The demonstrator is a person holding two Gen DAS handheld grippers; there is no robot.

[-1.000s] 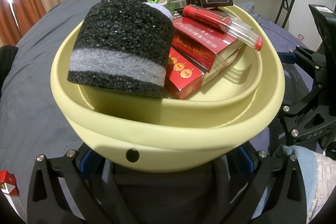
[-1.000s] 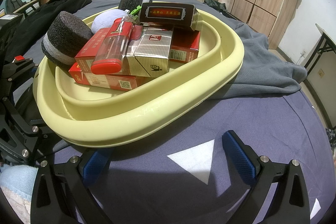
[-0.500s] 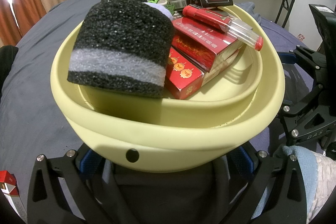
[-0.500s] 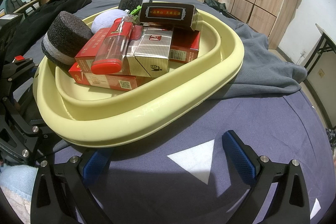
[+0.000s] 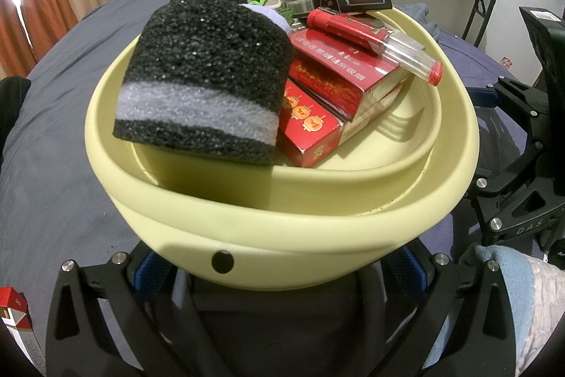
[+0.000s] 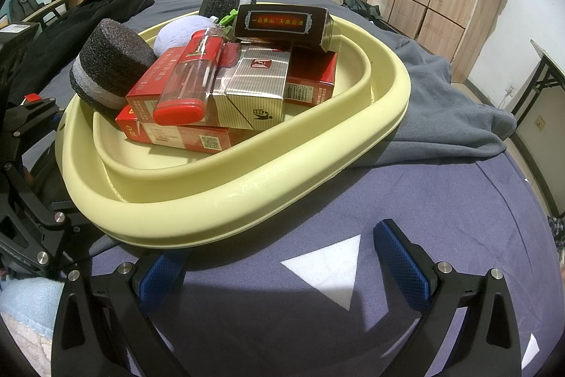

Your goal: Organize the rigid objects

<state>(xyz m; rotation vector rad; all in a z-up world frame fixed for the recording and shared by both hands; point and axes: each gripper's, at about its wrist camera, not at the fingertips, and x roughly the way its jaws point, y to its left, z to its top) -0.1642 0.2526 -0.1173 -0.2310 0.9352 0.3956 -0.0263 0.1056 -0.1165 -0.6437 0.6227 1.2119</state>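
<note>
Inside pale yellow plastic basin (image 6: pixel 317 165) on grey-blue bedsheet (image 6: pixel 459 235): red cardboard boxes (image 6: pixel 176 133), black foam cylinder w/ grey band (image 5: pixel 204 90), red-capped clear lighter (image 6: pixel 190 76). Left gripper (image 5: pixel 279 274) fingers apart either side of basin's near wall; right gripper (image 6: pixel 282 267) fingers spread wide, empty, by basin's rim.

Right claw (image 6: pixel 284 262): black frame, silver screws, blue ribbed pads (image 6: pixel 402 257).

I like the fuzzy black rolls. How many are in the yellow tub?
2. One roll lies beside the red boxes; the other sits at the tub's far end. More may hide underneath.
</note>
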